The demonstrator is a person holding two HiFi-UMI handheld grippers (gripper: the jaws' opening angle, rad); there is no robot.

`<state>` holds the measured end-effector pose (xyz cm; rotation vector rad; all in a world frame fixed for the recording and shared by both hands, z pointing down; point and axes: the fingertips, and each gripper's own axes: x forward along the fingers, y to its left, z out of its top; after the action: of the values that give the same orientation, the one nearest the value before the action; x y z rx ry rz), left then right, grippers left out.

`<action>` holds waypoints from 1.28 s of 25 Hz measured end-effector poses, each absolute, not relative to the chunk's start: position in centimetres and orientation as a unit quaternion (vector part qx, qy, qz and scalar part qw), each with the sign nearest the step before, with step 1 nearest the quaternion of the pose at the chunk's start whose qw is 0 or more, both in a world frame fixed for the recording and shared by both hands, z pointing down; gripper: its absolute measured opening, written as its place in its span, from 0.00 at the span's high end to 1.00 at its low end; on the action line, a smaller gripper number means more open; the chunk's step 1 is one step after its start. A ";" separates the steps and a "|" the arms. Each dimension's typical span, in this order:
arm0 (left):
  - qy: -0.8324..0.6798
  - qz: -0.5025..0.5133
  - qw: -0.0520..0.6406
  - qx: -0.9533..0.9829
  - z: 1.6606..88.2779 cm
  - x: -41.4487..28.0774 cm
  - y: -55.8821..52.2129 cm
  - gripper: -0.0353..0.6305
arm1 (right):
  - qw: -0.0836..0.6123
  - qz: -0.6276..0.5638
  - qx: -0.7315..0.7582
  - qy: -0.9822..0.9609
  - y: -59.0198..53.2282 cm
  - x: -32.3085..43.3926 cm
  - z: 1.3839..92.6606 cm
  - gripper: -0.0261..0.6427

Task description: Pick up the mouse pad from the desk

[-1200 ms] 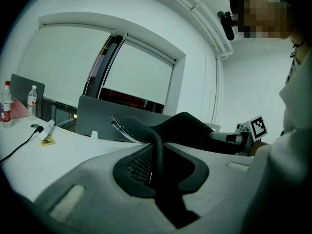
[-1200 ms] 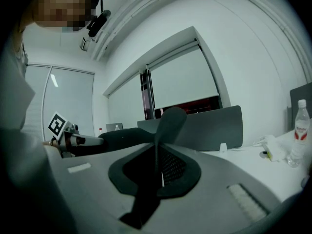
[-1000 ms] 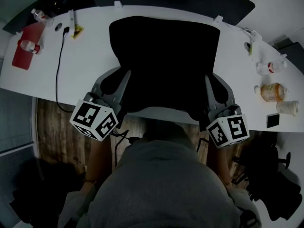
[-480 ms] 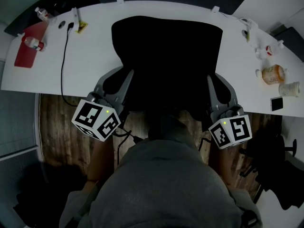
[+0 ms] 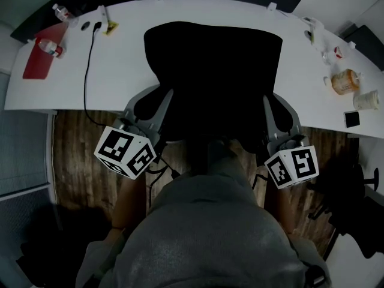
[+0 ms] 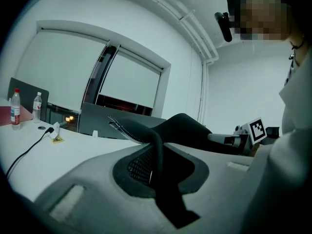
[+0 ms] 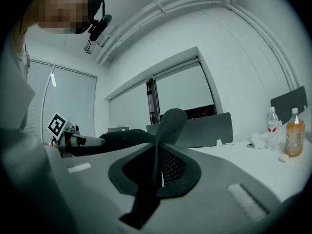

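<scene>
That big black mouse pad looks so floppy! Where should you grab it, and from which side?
Grab its near edge, close to both corners, coming from the person's side. The mouse pad is wide, thin and bendy, so a single grip would probably let it droop. The left gripper and right gripper are each shut on that edge this way.

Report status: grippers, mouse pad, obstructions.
Left gripper, right gripper both shut on mouse pad. Pad lifted, hanging between them over desk. Nothing in the way.
</scene>
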<state>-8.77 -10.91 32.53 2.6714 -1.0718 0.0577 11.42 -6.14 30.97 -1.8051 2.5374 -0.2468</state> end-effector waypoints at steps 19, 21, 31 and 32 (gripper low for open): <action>-0.361 0.008 0.126 0.924 31.9 -10.1 -7.4 0.87 | 0.012 -0.067 -0.577 0.814 -2.4 9.8 30.4 0.93; -0.360 0.009 0.125 0.925 31.9 -10.1 -7.3 0.87 | 0.018 -0.067 -0.578 0.813 -2.2 9.8 30.4 0.93; -0.357 0.004 0.125 0.926 31.7 -10.3 -7.1 0.87 | 0.018 -0.059 -0.583 0.810 -1.8 9.7 29.9 0.93; -0.357 0.004 0.124 0.926 31.7 -10.3 -7.1 0.87 | 0.018 -0.058 -0.583 0.810 -1.7 9.7 29.9 0.93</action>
<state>-10.33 -7.07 31.72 2.6988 -1.0392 0.0112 9.67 -1.74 29.91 -1.8121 2.5168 -0.1814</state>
